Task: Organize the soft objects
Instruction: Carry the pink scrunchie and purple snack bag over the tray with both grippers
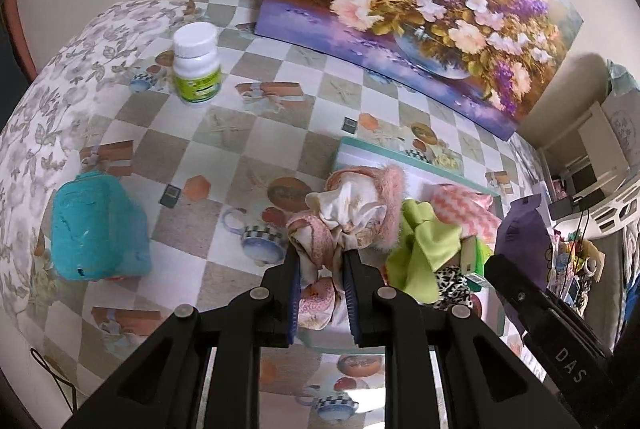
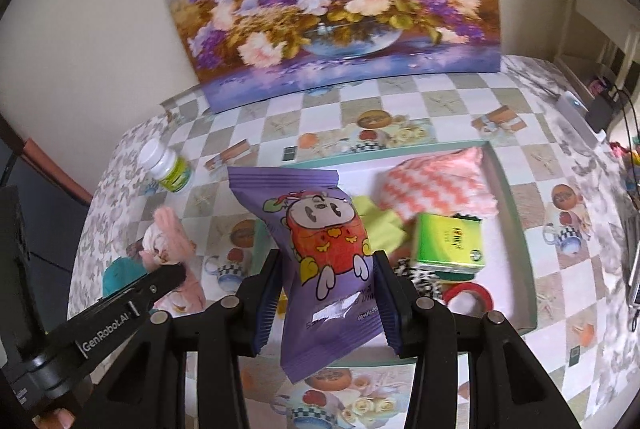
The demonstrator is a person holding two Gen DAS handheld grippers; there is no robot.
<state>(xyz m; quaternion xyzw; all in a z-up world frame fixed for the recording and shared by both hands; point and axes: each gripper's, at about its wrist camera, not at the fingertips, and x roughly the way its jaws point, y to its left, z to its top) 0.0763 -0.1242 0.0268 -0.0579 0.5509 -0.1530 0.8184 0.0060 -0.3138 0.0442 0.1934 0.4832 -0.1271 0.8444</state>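
The left gripper was clenched on a pink floral cloth with a fuzzy pink trim, holding it bunched at the left edge of the teal-rimmed tray. The right gripper gripped a purple snack packet with a cartoon figure between its jaws, raised above the tray's near left part. In the tray lay a lime-green cloth, a pink-and-white zigzag cloth, a green box and a leopard-print piece, while a turquoise plush and a white pill bottle sat on the checkered tablecloth.
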